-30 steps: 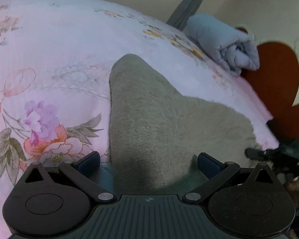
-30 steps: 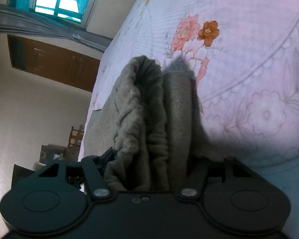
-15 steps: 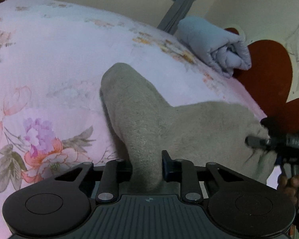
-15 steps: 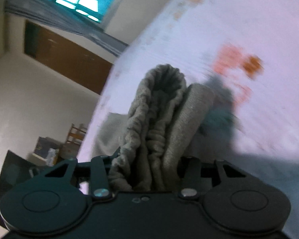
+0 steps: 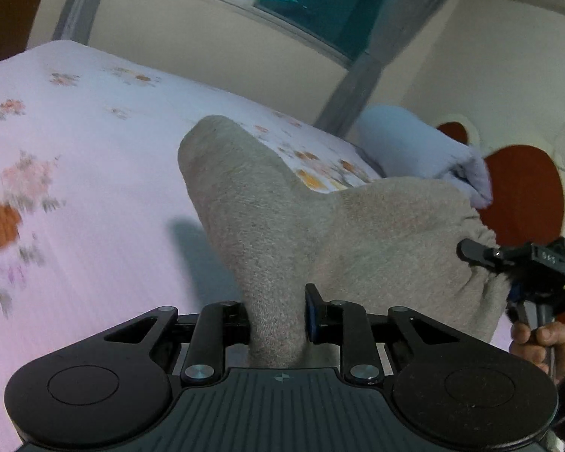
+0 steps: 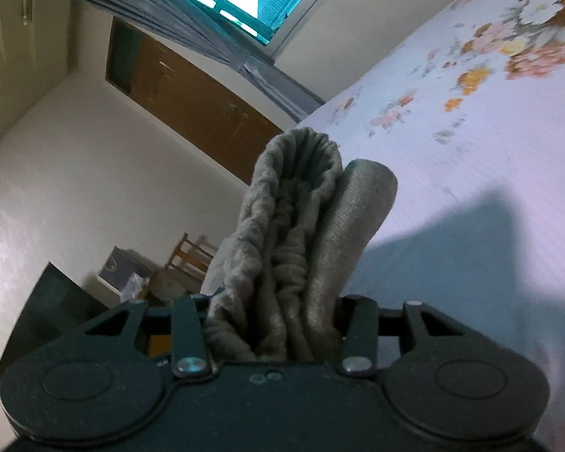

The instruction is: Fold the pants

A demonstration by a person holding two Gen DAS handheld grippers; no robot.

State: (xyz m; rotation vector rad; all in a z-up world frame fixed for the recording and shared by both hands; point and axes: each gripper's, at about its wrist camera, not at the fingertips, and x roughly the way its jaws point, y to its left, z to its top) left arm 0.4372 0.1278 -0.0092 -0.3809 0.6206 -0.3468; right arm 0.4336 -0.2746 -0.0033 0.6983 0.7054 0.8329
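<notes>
The pants are a thick grey-beige knit cloth, matt and slightly fuzzy, with a fine ribbed weave; their gathered elastic waistband puckers into soft rough folds. The left gripper is matt black plastic with a ridged grey panel and small shiny metal rivets; one of its jaws carries a blue pad. The right gripper is the same dull black plastic with bright metal screws. The bed sheet is smooth, thin cloth printed with flowers. At 2 o'clock in the left view lies a rolled blanket of soft pale-blue cloth. The door is brown wood with a low sheen.
</notes>
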